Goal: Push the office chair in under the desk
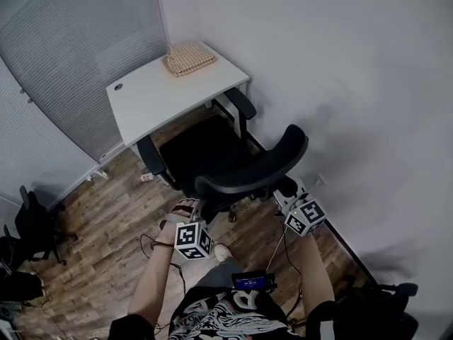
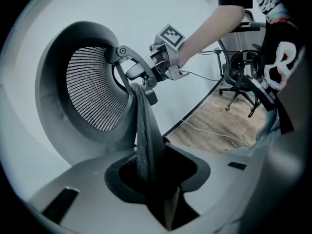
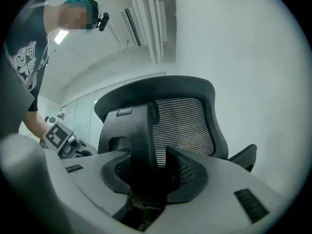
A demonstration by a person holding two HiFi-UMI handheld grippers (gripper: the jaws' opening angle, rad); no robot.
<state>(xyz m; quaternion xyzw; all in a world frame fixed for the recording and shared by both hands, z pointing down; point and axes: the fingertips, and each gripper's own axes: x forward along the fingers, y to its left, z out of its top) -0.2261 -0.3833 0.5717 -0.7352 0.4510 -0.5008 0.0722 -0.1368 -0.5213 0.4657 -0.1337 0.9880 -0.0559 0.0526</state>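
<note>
A black office chair (image 1: pixel 202 154) stands on the wood floor with its seat partly under the white desk (image 1: pixel 152 101). Its curved mesh backrest (image 1: pixel 258 168) faces me. My left gripper (image 1: pixel 190 205) is at the backrest's left end, and in the left gripper view the thin backrest edge (image 2: pixel 144 130) runs down between my left gripper's (image 2: pixel 151 177) jaws, gripped there. My right gripper (image 1: pixel 287 192) is at the right end. In the right gripper view my right gripper (image 3: pixel 146 179) is closed on the black back support bar (image 3: pixel 141 135), with the mesh backrest (image 3: pixel 187 126) behind it.
A folded checked cloth (image 1: pixel 188 57) lies on the desk's far corner. The grey wall (image 1: pixel 340 83) runs close along the chair's right side, and blinds (image 1: pixel 64 55) are on the left. A second dark chair (image 1: pixel 32 225) stands far left. Cables (image 1: pixel 152 245) trail on the floor near my feet.
</note>
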